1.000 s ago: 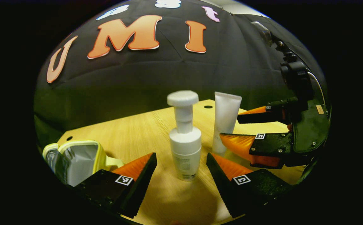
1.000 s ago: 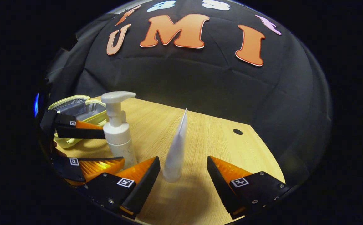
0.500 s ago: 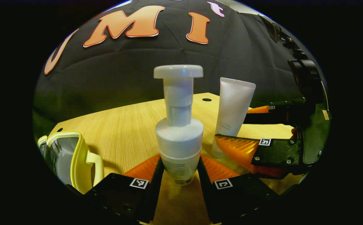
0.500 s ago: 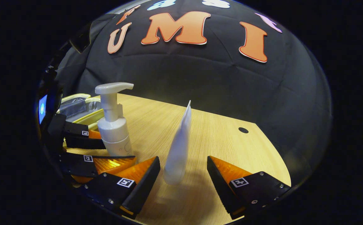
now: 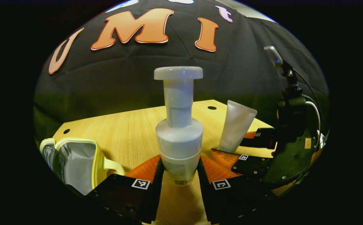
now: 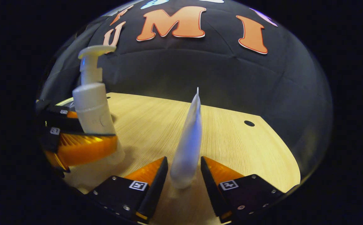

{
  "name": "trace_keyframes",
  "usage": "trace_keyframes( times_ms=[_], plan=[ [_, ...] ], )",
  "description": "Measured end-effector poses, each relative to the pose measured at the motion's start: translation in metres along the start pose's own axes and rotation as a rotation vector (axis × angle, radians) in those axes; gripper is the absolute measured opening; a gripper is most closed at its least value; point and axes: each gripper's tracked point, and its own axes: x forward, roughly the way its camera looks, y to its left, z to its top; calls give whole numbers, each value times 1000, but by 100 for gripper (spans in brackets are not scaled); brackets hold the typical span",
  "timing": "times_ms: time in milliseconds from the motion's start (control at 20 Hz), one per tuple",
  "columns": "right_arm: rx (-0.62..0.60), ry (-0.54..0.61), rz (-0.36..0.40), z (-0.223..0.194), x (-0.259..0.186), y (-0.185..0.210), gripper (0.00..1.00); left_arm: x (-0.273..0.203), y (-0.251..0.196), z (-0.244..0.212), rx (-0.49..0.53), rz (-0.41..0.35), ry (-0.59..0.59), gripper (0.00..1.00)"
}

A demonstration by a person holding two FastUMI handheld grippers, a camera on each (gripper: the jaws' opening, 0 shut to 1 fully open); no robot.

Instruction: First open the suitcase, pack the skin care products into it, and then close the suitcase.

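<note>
**Both grippers clamped on skin care items, case lying open**

In the left gripper view the left gripper [image 5: 178, 175] sits at bottom centre, level and pointing across the table [image 5: 128, 131], its two fingers pressed against the base of the pump bottle [image 5: 179, 137]. The bottle stands upright through the middle of the frame, pump head at the top.

The case [image 5: 75, 162] lies open at lower left of that view, grey lining showing, yellow rim and handle facing the gripper. It is well apart from the bottle.

At right of the same view the right gripper [image 5: 247, 150] reaches in sideways, one finger on each side of the tube [image 5: 237, 126], which leans slightly with its flat end up.

In the right gripper view the right gripper [image 6: 184, 175] is at bottom centre, and its fingers close in on the lower end of the tube [image 6: 189, 137]. The tube is seen edge-on, upright and a little blurred. At left of this view the bottle [image 6: 90, 100] rises between the fingers of the left gripper [image 6: 75, 137], which comes in from the left edge. Whether either item has left the table I cannot tell.
</note>
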Motion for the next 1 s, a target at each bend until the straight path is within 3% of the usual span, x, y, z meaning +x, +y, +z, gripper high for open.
trace_keyframes(
  times_ms=[100,150,250,350,400,1000],
  plan=[
    [35,-9,-4,5,3,1,47,-11,12,8,-4,22,-17,57],
    [41,0,-6,4,3,2,41,-16,16,12,-6,32,-18,57],
    [65,-13,-9,13,-1,3,41,-22,30,19,-10,59,-25,57],
    [61,-19,0,29,-4,4,34,-32,44,27,-18,90,-27,57],
    [59,-28,5,36,-7,7,39,-38,51,31,-26,104,-29,57],
    [23,-161,73,165,-42,52,38,-131,145,106,-72,273,-89,57]
  ],
)
